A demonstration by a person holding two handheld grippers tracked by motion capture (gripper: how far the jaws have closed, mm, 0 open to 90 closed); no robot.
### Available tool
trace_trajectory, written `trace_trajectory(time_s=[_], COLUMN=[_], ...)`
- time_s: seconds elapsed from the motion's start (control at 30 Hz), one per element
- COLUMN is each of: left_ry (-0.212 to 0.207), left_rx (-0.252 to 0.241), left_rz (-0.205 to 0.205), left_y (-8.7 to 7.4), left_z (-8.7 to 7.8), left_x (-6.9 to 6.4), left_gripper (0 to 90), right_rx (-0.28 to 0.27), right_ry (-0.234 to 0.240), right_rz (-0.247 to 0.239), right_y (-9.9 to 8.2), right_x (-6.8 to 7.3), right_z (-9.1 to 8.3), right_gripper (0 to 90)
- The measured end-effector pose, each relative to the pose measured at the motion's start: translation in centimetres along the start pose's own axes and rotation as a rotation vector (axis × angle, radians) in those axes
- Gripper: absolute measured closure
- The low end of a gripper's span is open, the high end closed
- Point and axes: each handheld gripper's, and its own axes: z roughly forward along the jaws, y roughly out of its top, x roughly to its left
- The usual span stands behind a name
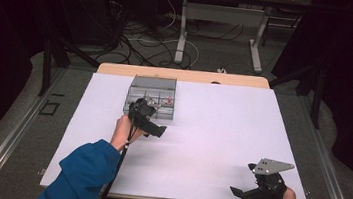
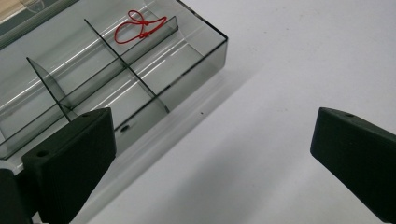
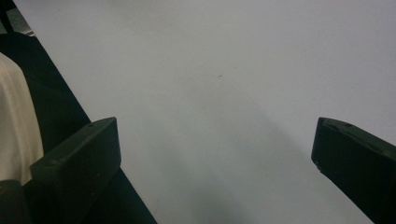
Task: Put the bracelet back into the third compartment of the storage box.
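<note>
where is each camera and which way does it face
High view: above the person's side, facing forward and down on the table; forearms, hands, left hand-held gripper and right hand-held gripper show.
Left gripper view: rides the left hand-held gripper, facing the box holding a red cord; own jaws wide apart.
Right gripper view: rides the right hand-held gripper, facing bare table near its edge; own jaws wide apart.
Shared: high and left gripper views both show the box.

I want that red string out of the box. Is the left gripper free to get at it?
Probably yes: the left gripper is open beside the box, whose top is open above the red string; only thin dividers stand between.
</note>
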Motion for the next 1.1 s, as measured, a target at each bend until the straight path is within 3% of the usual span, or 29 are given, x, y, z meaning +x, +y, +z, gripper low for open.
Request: trace_trajectory(time_s=[0.63,1.1], left_ry=[-0.028,-0.027], left_rx=[0.005,-0.023], left_rz=[0.058,0.059], left_y=[-4.0,-7.5], left_z=[-3.7,-6.8], left_x=[-1.9,-2.8], left_gripper=[0.4,0.4], right_rx=[0.005,0.009], right_ry=[0.010,0.007], right_rz=[-0.008,-0.004], right_y=[0.0,0.0], right_x=[0.0,0.1], right_z=[0.0,0.0], right_gripper=[1.1,1.1])
